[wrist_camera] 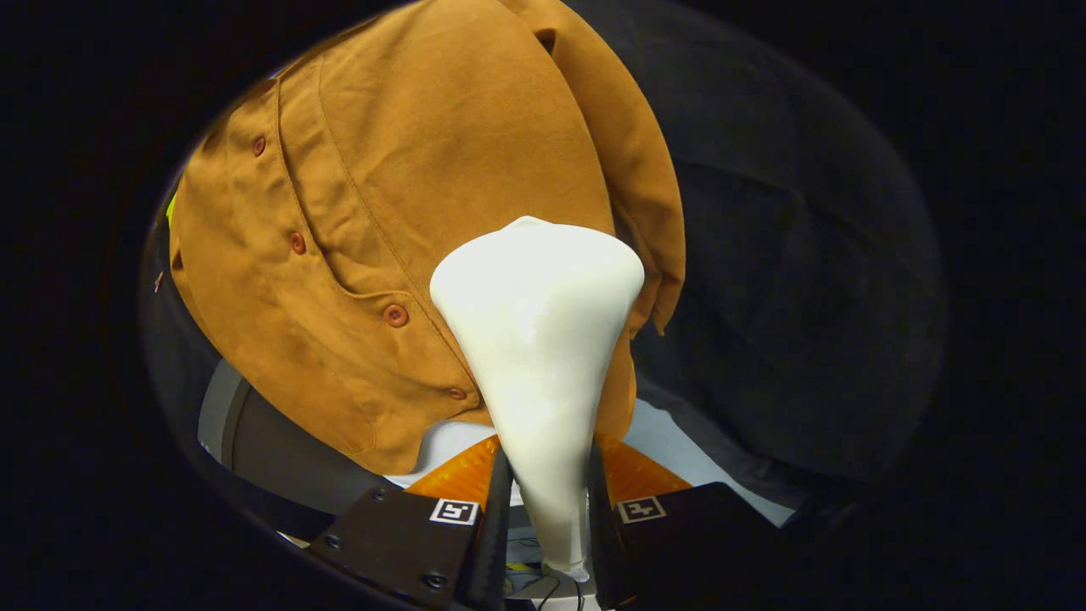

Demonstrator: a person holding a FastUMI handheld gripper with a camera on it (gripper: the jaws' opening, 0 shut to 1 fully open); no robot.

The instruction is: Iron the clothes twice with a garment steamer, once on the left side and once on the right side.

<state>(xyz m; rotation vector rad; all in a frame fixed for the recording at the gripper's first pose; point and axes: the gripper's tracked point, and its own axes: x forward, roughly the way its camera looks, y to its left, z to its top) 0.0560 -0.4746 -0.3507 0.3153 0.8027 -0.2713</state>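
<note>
Gripper view: gripper [547, 509] clamps steamer [539, 339] (head toward shirt [407, 195]).

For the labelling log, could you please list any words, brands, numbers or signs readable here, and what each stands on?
No readable words, brands or numbers.
Two square black-and-white coded markers, patterns and not text, one atop each finger of the gripper, which is shut on the white garment steamer.
The brown shirt shows buttons, no label.

gripper view: rides on the gripper [547, 518], facing forward along its fingers
closeness: very near the brown shirt [407, 246] (steamer [539, 339] right in front)
</note>
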